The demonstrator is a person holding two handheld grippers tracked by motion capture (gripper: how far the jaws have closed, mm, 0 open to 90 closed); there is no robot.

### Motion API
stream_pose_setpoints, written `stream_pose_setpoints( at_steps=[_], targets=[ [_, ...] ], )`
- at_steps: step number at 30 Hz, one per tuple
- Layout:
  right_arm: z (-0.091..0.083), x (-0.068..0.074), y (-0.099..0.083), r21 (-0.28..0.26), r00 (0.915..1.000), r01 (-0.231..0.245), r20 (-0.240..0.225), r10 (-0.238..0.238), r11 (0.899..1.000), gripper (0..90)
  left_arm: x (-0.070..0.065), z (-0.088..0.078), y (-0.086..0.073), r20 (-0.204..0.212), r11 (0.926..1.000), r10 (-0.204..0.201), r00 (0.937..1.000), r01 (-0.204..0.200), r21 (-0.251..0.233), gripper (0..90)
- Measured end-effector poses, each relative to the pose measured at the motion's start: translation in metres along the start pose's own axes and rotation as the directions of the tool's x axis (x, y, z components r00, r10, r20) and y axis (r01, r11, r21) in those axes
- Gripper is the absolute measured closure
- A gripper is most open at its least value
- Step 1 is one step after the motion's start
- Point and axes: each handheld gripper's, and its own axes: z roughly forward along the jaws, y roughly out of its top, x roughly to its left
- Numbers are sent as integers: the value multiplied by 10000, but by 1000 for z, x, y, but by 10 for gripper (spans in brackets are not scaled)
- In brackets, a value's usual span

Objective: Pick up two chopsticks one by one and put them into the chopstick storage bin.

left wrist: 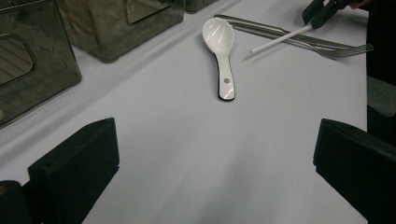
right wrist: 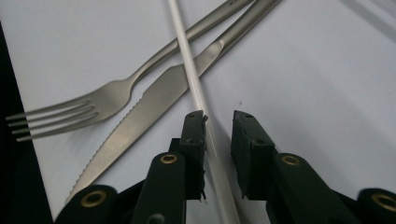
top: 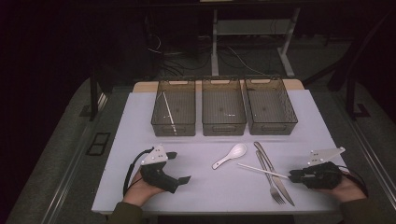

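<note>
At four o'clock on the table (top: 140, 121), the white chopstick (right wrist: 189, 65) lies across the knife (right wrist: 154, 102) and fork (right wrist: 107, 100), between the right gripper (right wrist: 219, 122)'s narrowed jaws, not yet pinched. Close squarely, then lift straight up. The left gripper (left wrist: 210, 158) stands wide, empty.

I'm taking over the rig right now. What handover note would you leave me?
Right gripper: jaws around the white chopstick, a gap still showing on one side, not clamped.
Left gripper: open, holding nothing, resting on the table.
The chopstick lies across the knife and fork; the spoon lies apart.
One chopstick is in the left bin.
Left: grip, lift, bin it.
</note>
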Motion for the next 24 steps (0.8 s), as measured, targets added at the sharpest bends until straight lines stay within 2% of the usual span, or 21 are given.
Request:
stream_pose_setpoints(
  at_steps=[5, 17, 24],
  targets=[
    [1, -1, -2, -24, 9997, 260, 25, -260, 9997, 797, 0, 0, 0, 25, 10000, -13, 10000, 13, 15, 0],
    [1, 0, -3, -18, 9961, 880, 94, -880, 9961, 840, -1, 0, 0, 61, 10000, 46, 10000, -46, 45, 0],
    [-1, -2, -3, 14, 9976, 674, -154, -674, 9977, 842, -1, 0, 1, 67, 10000, 75, 9999, -76, 54, 0]
  ],
)
